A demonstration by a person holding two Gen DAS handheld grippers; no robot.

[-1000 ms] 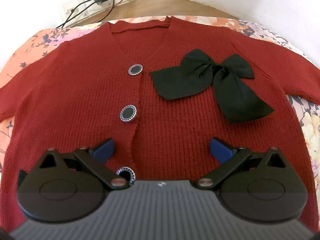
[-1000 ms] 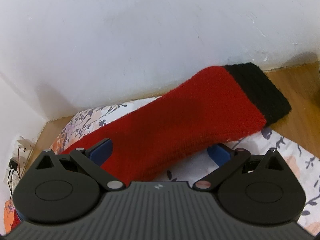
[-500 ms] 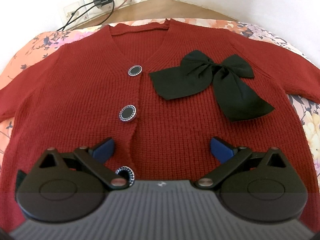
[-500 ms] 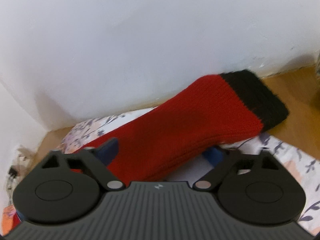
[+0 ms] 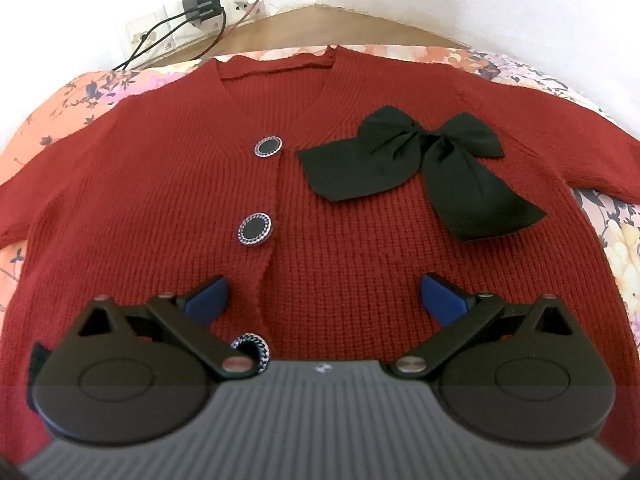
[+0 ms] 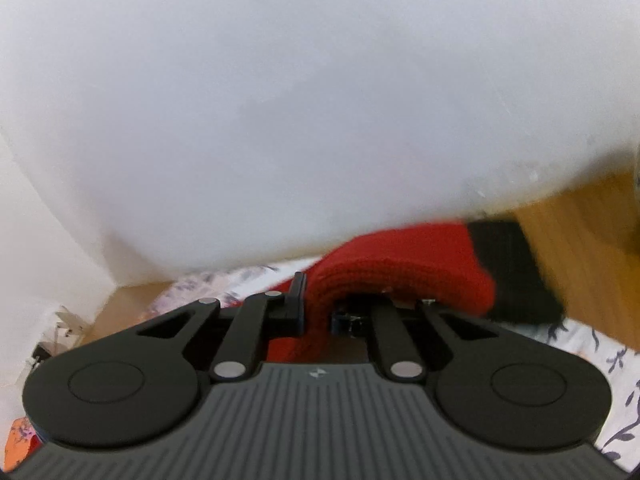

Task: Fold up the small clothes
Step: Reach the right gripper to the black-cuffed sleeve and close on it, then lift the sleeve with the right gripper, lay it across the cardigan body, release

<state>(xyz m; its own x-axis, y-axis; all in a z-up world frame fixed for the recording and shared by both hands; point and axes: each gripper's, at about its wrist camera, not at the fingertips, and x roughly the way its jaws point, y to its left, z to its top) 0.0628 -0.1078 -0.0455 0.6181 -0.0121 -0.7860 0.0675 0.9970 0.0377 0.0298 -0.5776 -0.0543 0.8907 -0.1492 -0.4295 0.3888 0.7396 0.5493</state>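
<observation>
A dark red knitted cardigan [image 5: 160, 184] lies flat, front up, on a floral sheet [image 5: 60, 96]. It has a black bow [image 5: 424, 168] on the chest and black round buttons [image 5: 255, 229] down the middle. My left gripper [image 5: 324, 300] hovers open over the lower front, blue pads apart with nothing between them. In the right wrist view my right gripper [image 6: 320, 312] is shut on the red sleeve [image 6: 404, 268], which bunches up over the fingers; its black cuff [image 6: 516, 272] hangs off to the right.
A white wall fills the background in both views. Wall sockets with a black plug and cables [image 5: 196, 10] sit at the back left. Wooden floor [image 5: 320, 28] shows beyond the sheet [image 6: 592, 344], and floor [image 6: 580, 232] also lies right of the cuff.
My right gripper closed on the sleeve, which was lying flat between open fingers before, and lifted it. The left gripper stayed open and nearly still over the cardigan.
</observation>
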